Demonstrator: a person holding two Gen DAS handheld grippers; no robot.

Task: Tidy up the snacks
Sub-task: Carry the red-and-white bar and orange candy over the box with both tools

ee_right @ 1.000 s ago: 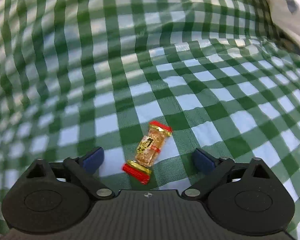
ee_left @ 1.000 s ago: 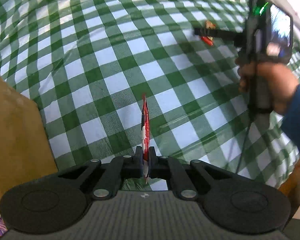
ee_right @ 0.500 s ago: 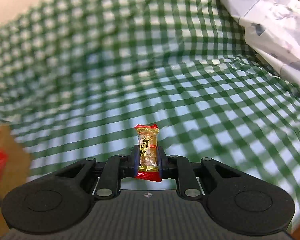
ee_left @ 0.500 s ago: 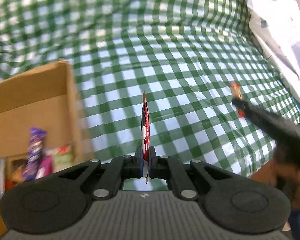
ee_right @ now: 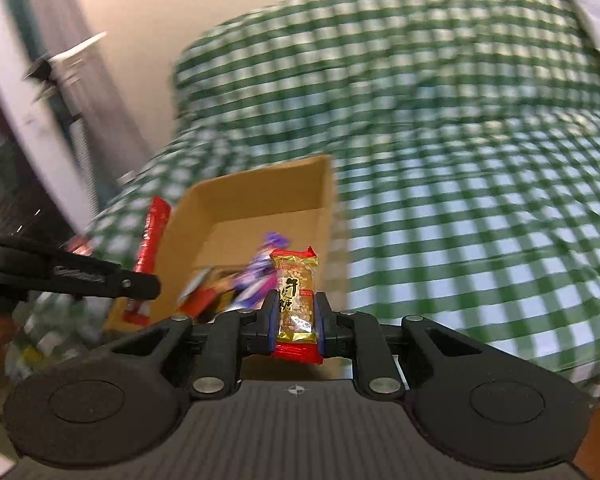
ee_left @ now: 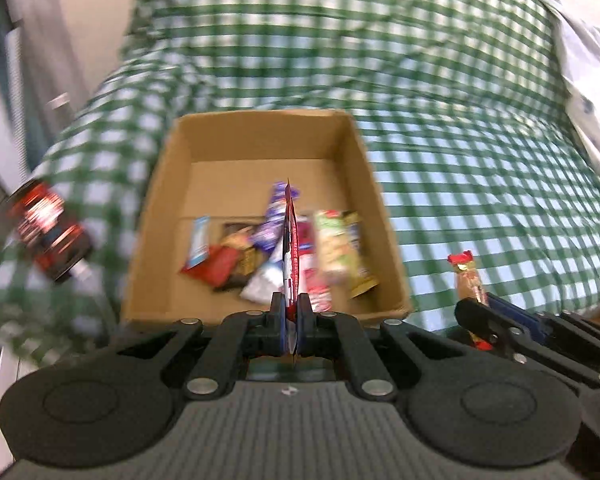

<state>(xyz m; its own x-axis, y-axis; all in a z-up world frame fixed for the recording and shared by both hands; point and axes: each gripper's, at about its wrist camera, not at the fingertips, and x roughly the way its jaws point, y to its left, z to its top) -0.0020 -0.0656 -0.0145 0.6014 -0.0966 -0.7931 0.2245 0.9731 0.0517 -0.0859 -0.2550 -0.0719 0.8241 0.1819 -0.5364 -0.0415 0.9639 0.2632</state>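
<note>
My left gripper is shut on a thin red snack packet, held edge-on above the near side of an open cardboard box with several snacks inside. My right gripper is shut on a gold peanut candy with red ends, held near the box, at its near right corner. The right gripper with its candy shows at the lower right of the left wrist view. The left gripper and red packet show at the left of the right wrist view.
The box sits on a green-and-white checked cloth. A dark red-labelled jar lies left of the box. White fabric lies at the far right edge. A wall and grey furniture are at the left.
Both grippers have swung left toward the box with their snacks. One second ago the right gripper was open over the candy on the cloth; it has since shut on it and lifted it.
</note>
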